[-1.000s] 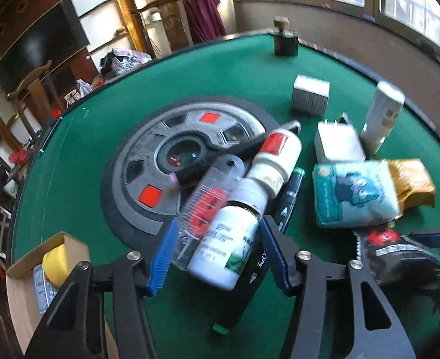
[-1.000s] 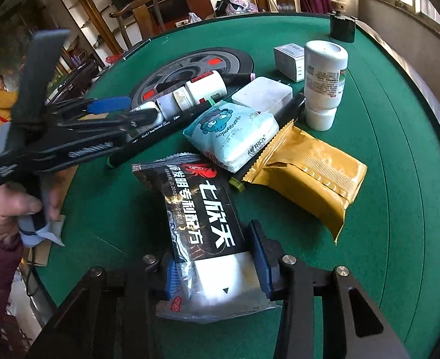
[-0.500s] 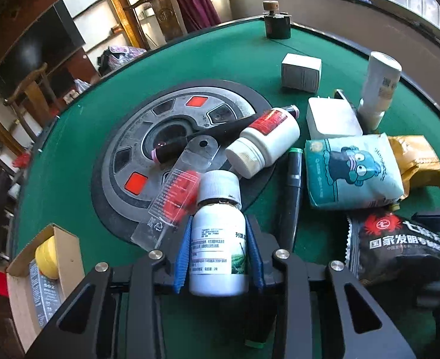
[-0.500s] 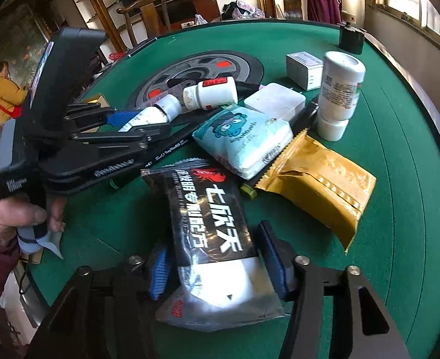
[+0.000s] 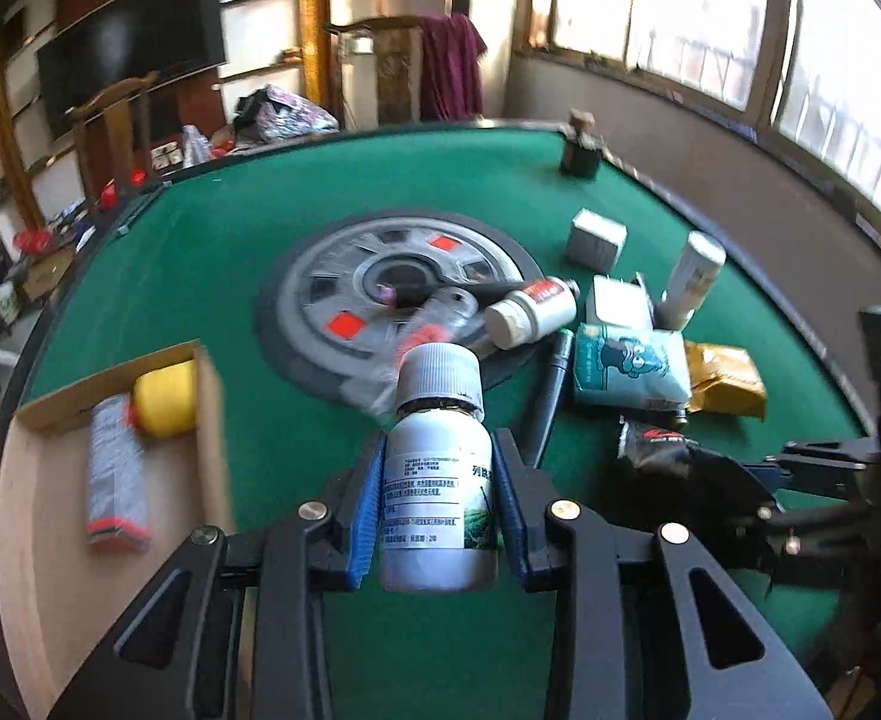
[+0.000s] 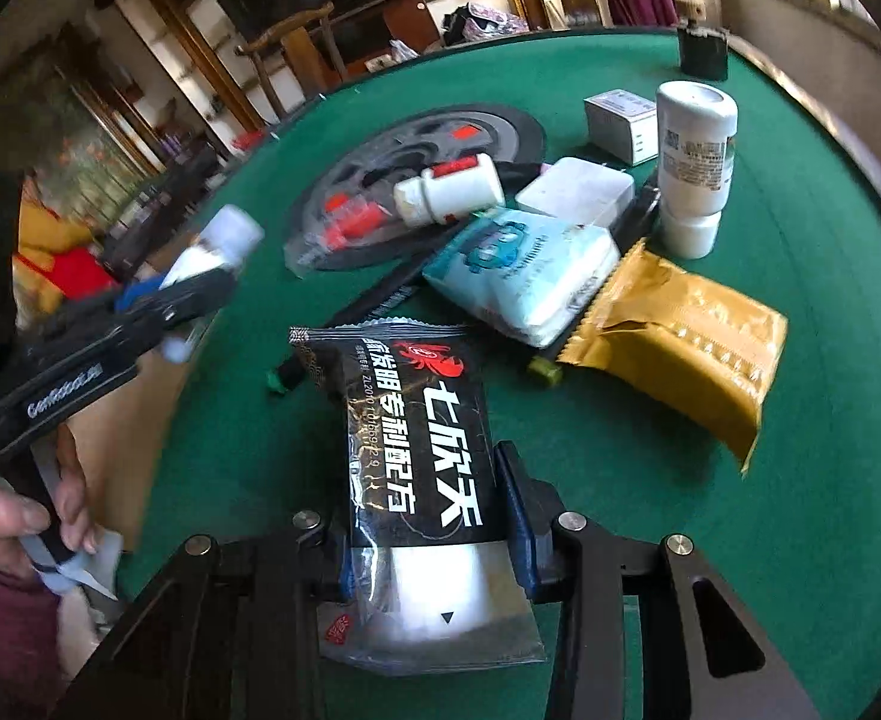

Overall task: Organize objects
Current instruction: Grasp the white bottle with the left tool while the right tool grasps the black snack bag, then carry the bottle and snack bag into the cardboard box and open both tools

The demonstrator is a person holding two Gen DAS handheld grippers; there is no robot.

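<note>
My left gripper (image 5: 437,450) is shut on a white bottle (image 5: 437,510) with a ribbed pale cap, held clear of the green table just right of an open cardboard box (image 5: 212,420). In the right wrist view the same left gripper (image 6: 182,300) and bottle (image 6: 224,240) hang at the left, gripped by a person's hand. My right gripper (image 6: 425,480) has a black packet (image 6: 416,396) with red and white print between its blue pads. Its jaws are closing on the packet, which lies on the table. The right gripper (image 5: 800,468) also shows at the right edge of the left wrist view.
The box holds a yellow roll (image 5: 164,396) and a grey tube (image 5: 113,468). Beyond lie a round grey disc (image 5: 344,294), a red-labelled white bottle (image 5: 533,312), a black marker (image 5: 551,396), a blue-white pack (image 5: 632,372), a gold pouch (image 5: 722,384), an upright white bottle (image 5: 689,276) and a small white box (image 5: 596,237).
My left gripper closed on the white bottle, lifted it from the pile and carried it left toward the cardboard box. The right gripper's jaws widened, then narrowed around the black packet.
</note>
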